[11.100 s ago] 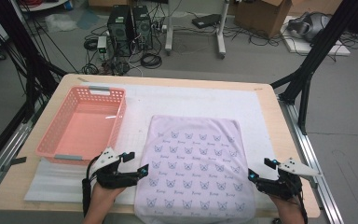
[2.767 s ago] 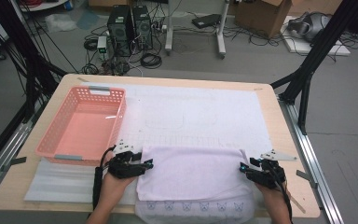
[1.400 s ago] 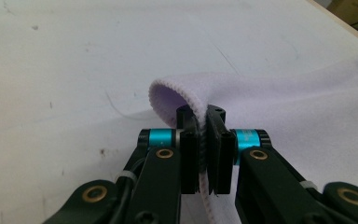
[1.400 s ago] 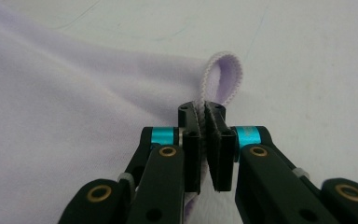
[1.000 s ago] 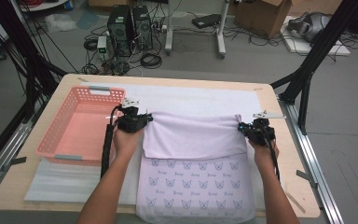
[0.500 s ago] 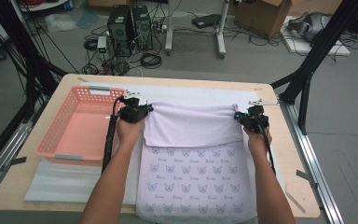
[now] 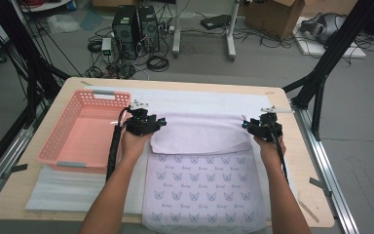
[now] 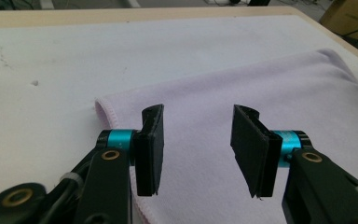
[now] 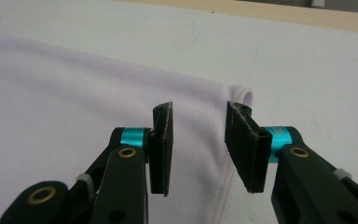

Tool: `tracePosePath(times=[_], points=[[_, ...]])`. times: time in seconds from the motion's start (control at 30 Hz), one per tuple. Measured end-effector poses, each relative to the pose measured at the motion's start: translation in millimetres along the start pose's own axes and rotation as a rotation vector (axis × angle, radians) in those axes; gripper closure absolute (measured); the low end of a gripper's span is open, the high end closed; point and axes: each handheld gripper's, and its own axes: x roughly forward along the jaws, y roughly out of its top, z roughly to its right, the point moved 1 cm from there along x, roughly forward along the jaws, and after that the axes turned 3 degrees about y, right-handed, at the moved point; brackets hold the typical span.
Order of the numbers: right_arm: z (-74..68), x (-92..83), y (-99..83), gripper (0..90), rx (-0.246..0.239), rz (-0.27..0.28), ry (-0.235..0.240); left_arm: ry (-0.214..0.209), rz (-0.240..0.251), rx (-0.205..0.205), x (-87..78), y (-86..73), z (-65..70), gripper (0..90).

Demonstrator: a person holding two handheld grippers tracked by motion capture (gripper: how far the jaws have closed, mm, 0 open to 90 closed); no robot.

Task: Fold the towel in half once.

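Lilac microfibre towel with small printed cat faces lies on the white padded mat in the middle of the bench, its near edge folded over so the plain underside forms a flap toward twelve o'clock. I am at the release that ends this fold. My left hand-held gripper has just been opening and stands about half apart over the flap's corner at nine o'clock; the cloth lies flat beneath the jaws, not pinched. My right hand-held gripper has just been opening too, jaws parted above the hemmed corner at three o'clock, holding nothing. The salmon-pink plastic basket sits just beside my left hand at nine o'clock. Next, I judge, I must lift both grippers clear without snagging the cloth, then take fresh corners for another fold.
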Motion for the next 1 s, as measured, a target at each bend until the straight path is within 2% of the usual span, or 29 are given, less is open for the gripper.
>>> tracePosePath(times=[0.1, 0.2, 0.3, 0.33, 0.37, 0.47, 0.57, 0.6, 0.63, 0.73, 0.8, 0.83, 0.87, 0.93, 1.0], points=[[-3.0, -8.2, -2.5, 59.1, 0.004, -0.026, 0.011, -0.001, -0.002, 0.008, -7.1, -4.6, 2.3, 53.1], [-9.7, -16.9, -4.6, 59.4, -0.027, -0.024, 0.021, -0.008, 0.015, 0.014, -16.8, -10.9, 7.1, 51.1], [-15.5, -21.0, -10.5, 59.5, -0.051, -0.049, 0.031, -0.001, -0.025, 0.047, -23.0, -15.7, 11.6, 49.4], [-16.8, -21.7, -13.8, 59.5, -0.053, -0.058, 0.037, 0.002, -0.015, 0.050, -25.7, -17.9, 13.9, 49.0], [-18.0, -22.4, -17.7, 59.5, -0.050, -0.062, 0.046, 0.006, -0.011, 0.060, -27.7, -20.0, 16.3, 49.3], [-19.6, -23.7, -29.8, 60.2, -0.035, -0.076, 0.063, 0.018, -0.039, 0.081, -31.1, -29.5, 22.4, 49.0], [-19.9, -25.3, -41.5, 60.1, -0.020, -0.097, 0.074, 0.022, -0.056, 0.082, -32.9, -39.0, 25.0, 48.9], [-19.1, -25.7, -44.6, 60.2, -0.029, -0.098, 0.077, 0.021, -0.060, 0.079, -33.3, -42.3, 25.6, 48.7], [-19.3, -26.3, -47.3, 60.9, -0.021, -0.106, 0.078, 0.025, -0.078, 0.082, -33.9, -44.5, 25.9, 48.7], [-16.2, -28.3, -54.0, 66.2, -0.017, -0.120, 0.082, 0.043, -0.093, 0.071, -36.4, -53.6, 28.0, 48.8], [-15.1, -29.8, -56.7, 72.5, -0.030, -0.124, 0.090, 0.050, -0.116, 0.073, -38.6, -57.3, 28.4, 50.5], [-15.2, -30.4, -57.6, 74.0, -0.033, -0.124, 0.091, 0.049, -0.113, 0.055, -40.9, -59.6, 28.5, 51.7], [-15.7, -31.7, -59.0, 76.1, -0.038, -0.127, 0.095, 0.046, -0.116, 0.050, -42.2, -61.6, 28.3, 54.5], [-15.5, -33.0, -61.1, 79.4, -0.053, -0.127, 0.094, 0.057, -0.139, 0.069, -43.1, -65.0, 27.5, 65.6], [-15.3, -33.8, -63.4, 82.7, -0.056, -0.127, 0.096, 0.061, -0.158, 0.068, -44.1, -70.4, 25.9, 71.5]])
